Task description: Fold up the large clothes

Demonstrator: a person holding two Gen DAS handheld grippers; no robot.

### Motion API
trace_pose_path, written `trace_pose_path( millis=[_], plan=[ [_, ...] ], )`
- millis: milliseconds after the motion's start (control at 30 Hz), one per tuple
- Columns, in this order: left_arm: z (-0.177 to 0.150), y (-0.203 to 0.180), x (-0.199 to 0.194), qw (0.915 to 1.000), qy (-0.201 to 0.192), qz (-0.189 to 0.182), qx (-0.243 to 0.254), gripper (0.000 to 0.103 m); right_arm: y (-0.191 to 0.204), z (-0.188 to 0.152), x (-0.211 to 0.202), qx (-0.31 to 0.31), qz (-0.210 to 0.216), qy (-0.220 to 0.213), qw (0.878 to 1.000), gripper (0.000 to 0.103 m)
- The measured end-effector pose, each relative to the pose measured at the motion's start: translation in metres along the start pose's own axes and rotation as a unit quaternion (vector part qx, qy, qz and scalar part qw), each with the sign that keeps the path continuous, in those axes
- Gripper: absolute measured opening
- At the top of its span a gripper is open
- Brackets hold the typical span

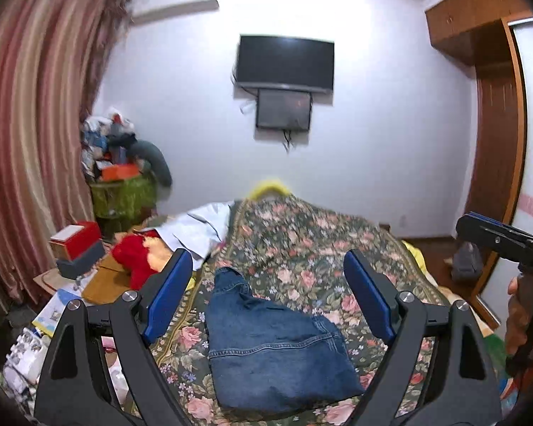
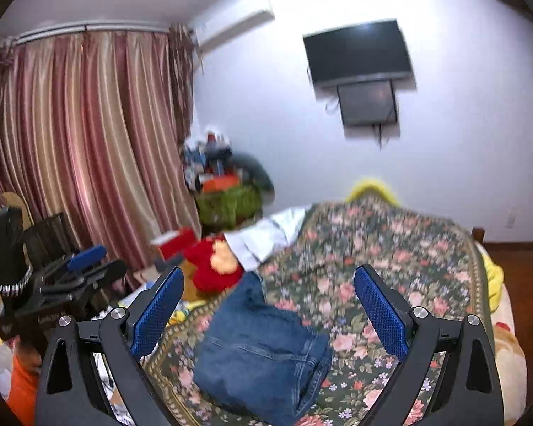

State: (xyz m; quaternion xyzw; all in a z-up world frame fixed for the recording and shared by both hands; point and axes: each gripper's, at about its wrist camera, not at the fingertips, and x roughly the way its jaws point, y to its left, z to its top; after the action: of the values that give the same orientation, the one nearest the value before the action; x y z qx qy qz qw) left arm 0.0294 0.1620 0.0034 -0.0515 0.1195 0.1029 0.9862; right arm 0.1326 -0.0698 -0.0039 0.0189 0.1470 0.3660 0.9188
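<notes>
While the bed (image 1: 337,248) under its floral cover fills both views, folded blue jeans (image 1: 273,348) lie at its near end (one leg trailing toward the wall). Above them, left claw (image 1: 272,298) and right claw (image 2: 268,305) gape wide, holding nothing.

Folded jeans (image 1: 273,348) lie on the bedspread (image 1: 337,248), plush toy (image 1: 138,259) to their left.

Both wrist cams look fwd over bed (image 1: 302,248) toward TV wall, sharing jeans (image 1: 273,348), close up
</notes>
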Motion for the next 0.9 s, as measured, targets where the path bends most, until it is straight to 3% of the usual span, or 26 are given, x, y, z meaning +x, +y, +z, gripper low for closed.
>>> trace_pose_path(
  millis=[100, 267, 467, 900],
  plan=[
    [-0.009, -0.012, -0.022, 0.9993, -0.024, 0.029, 0.005, 0.088, 0.016, -0.009, -0.024, -0.005, -0.009, -0.026, 1.0, 0.096],
    [-0.022, -0.024, -0.041, 0.9983, -0.035, 0.046, 0.004, 0.088, 0.03, -0.027, -0.044, -0.008, -0.03, -0.042, 0.999, 0.096],
    [-0.031, -0.026, -0.046, 0.9987, -0.031, 0.041, -0.008, 0.088, 0.038, -0.043, -0.049, -0.02, -0.051, -0.023, 0.998, 0.097],
    [-0.034, -0.026, -0.042, 0.9992, -0.019, 0.031, -0.018, 0.088, 0.04, -0.046, -0.046, -0.018, -0.047, -0.015, 0.999, 0.098]
  ],
)
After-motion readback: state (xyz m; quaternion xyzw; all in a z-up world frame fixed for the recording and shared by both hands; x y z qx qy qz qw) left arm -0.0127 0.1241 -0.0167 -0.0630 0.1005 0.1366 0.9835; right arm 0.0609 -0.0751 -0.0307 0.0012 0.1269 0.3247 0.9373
